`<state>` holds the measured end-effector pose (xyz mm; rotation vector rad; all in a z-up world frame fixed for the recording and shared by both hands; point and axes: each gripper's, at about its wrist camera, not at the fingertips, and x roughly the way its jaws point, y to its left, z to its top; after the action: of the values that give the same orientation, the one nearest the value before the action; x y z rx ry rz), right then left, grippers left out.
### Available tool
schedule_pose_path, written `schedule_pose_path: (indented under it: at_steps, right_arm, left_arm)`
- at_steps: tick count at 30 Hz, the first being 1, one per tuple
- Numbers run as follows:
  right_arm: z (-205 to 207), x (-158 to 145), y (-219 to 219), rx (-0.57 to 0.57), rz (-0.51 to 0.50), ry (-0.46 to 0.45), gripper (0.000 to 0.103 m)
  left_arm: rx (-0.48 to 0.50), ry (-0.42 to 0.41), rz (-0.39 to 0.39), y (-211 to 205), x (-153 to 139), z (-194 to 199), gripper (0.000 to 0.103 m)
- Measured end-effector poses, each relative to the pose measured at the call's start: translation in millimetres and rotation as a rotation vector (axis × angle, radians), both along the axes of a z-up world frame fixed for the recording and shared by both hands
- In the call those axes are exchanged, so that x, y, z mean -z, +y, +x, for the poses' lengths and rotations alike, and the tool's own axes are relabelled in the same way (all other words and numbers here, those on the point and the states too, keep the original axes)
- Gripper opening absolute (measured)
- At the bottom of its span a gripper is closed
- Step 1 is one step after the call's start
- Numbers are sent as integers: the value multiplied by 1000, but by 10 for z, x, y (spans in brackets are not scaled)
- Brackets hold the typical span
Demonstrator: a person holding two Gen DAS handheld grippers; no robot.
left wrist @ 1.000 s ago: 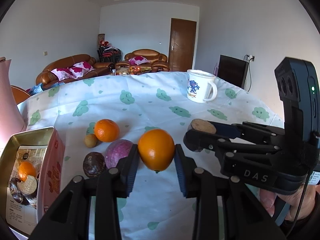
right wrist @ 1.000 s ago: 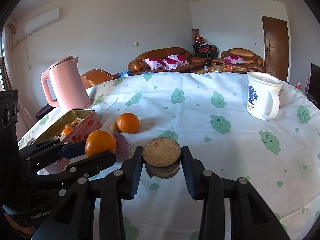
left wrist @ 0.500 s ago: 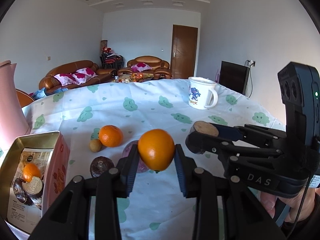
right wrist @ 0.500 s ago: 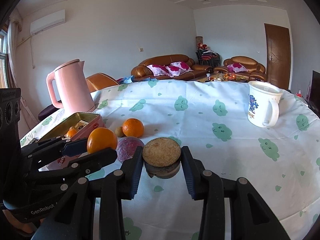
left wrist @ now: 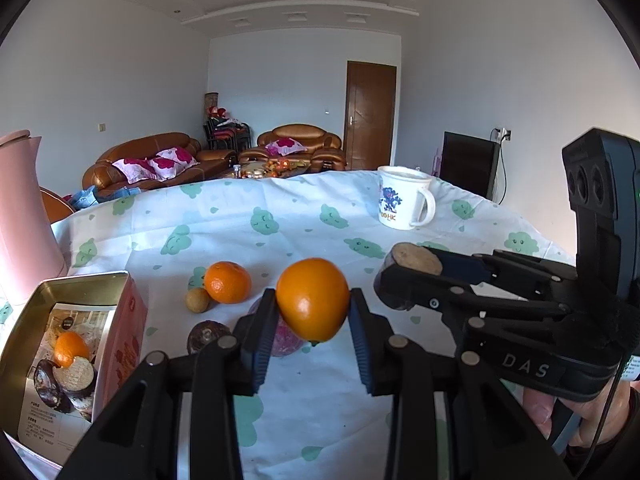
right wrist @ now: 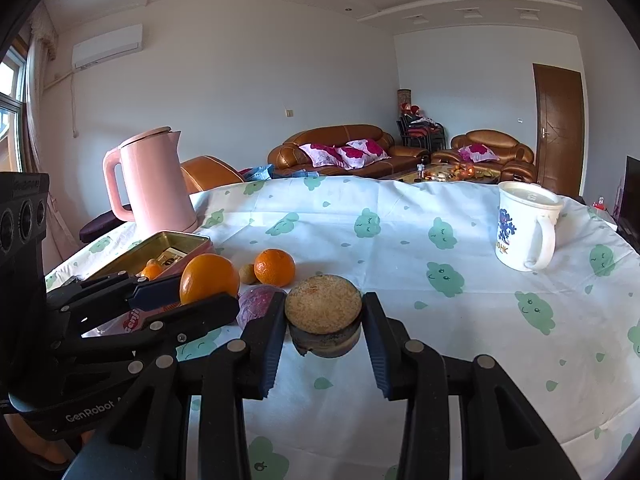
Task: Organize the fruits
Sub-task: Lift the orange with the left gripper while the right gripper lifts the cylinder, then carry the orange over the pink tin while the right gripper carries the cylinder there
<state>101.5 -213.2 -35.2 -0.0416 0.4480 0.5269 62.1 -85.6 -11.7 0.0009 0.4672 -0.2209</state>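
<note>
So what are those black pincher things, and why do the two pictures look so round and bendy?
They are grabbers that a person holds, one in each hand. Each has a small wide-eyed camera looking along its two fingers, which bends the picture. One picture comes from the left gripper, which squeezes an orange. The other comes from the right gripper, which squeezes a round, dark-skinned cut fruit half. On the tablecloth lie a smaller orange, a little brown fruit, a purple fruit, a tin box with fruit inside, a pink kettle and a white mug.
</note>
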Motion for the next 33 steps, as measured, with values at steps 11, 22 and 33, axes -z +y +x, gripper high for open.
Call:
schedule_pose_path:
  at_steps: [11, 22, 33]
  right_arm:
    - [-87, -44, 1, -12, 2, -52, 40]
    - [-168, -67, -1, -11, 3, -101, 40]
    - [-237, -84, 2, 1, -2, -138, 40]
  left_arm:
    - [-7, -35, 1, 13, -25, -65, 36]
    - [-14, -62, -1, 32, -47, -97, 36]
    - [-26, -104, 2, 43, -67, -171, 36]
